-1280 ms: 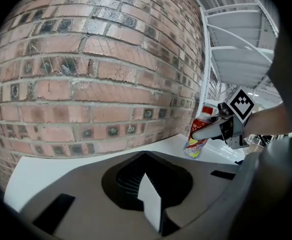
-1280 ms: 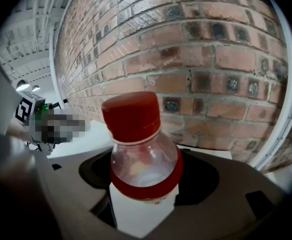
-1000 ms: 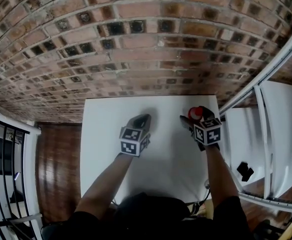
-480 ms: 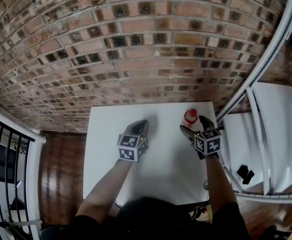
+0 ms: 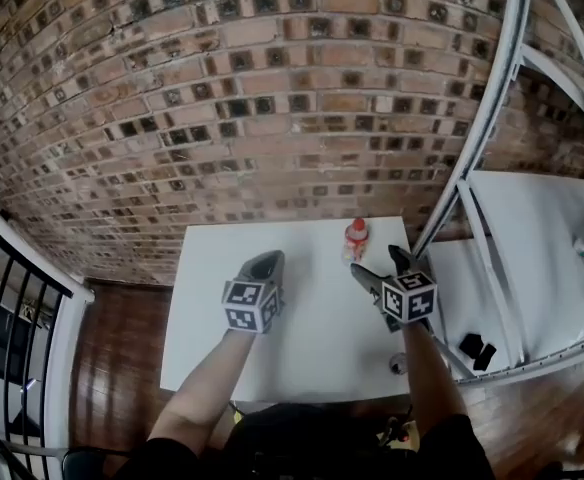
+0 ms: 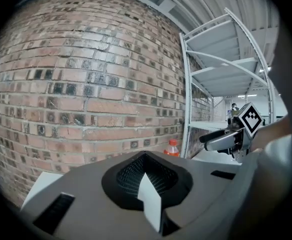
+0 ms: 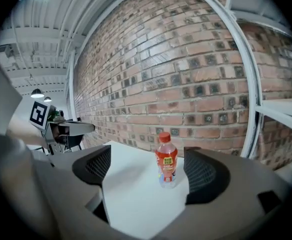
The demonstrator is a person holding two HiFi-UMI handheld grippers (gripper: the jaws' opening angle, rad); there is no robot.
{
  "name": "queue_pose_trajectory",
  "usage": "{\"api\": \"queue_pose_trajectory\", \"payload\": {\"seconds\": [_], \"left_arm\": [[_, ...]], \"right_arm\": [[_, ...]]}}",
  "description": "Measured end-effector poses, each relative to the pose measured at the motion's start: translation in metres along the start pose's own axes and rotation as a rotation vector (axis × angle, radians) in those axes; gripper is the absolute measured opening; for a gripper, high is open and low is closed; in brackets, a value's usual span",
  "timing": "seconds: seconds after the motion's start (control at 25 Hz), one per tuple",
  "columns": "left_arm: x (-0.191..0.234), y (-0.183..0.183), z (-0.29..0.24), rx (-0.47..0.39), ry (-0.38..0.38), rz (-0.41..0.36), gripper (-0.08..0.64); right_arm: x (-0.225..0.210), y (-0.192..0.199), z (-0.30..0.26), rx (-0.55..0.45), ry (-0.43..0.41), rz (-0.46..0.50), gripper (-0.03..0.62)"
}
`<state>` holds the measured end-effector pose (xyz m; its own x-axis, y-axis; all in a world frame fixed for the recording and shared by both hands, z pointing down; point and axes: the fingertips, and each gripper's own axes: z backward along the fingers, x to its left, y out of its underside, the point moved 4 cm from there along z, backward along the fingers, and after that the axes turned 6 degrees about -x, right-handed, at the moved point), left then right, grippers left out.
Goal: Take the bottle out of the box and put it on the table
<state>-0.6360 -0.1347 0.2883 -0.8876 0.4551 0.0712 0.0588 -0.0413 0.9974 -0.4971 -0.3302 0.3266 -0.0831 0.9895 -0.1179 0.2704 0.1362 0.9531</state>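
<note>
Upright plastic bottle (image 5: 355, 239), white tbl (image 5: 302, 323)

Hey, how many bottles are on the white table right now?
1. The bottle stands upright near the far edge of the table, just beyond the open right tongs, which do not touch it. The arms hide part of the table.

Bottle (image 6: 171, 147) lower half hidden behind left tool (image 6: 146, 178); label (image 7: 167, 159) print too small to read.
</note>
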Motion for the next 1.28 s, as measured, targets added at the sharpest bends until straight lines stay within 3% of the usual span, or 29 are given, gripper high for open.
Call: {"api": "queue_pose_trajectory", "payload": {"seconds": [0.24,0.28,0.32,0.36,0.6,0.84,1.04,1.28], "left_arm": [[-0.024,-0.017,0.044,-0.05,-0.033,-0.007,-0.003],[-0.027,-0.02,0.052,-0.059,-0.039,-0.012,-0.003],[-0.03,-0.023,0.06,-0.066,-0.047,-0.016,-0.003],[-0.032,-0.025,0.068,-0.072,-0.057,-0.02,-0.003],[-0.04,-0.033,0.111,-0.099,-0.108,-0.028,-0.003],[-0.05,-0.043,0.141,-0.154,-0.073,-0.021,-0.003],[-0.034,-0.057,0.166,-0.194,-0.039,-0.035,-0.003],[-0.001,-0.075,0.235,-0.26,-0.026,-0.006,-0.003]], "right_arm": [[0.026,-0.023,0.053,-0.1,-0.052,0.023,0.45],[0.029,-0.029,0.065,-0.144,-0.035,0.044,0.361],[0.032,-0.035,0.078,-0.195,-0.012,0.062,0.158],[0.034,-0.039,0.089,-0.238,0.004,0.065,0.003],[0.05,-0.033,0.119,-0.284,-0.006,0.002,0.003],[0.071,-0.026,0.145,-0.302,-0.003,0.011,0.003],[0.101,-0.034,0.166,-0.329,0.016,0.052,0.002],[0.168,-0.039,0.192,-0.346,0.032,0.05,0.002]]}}
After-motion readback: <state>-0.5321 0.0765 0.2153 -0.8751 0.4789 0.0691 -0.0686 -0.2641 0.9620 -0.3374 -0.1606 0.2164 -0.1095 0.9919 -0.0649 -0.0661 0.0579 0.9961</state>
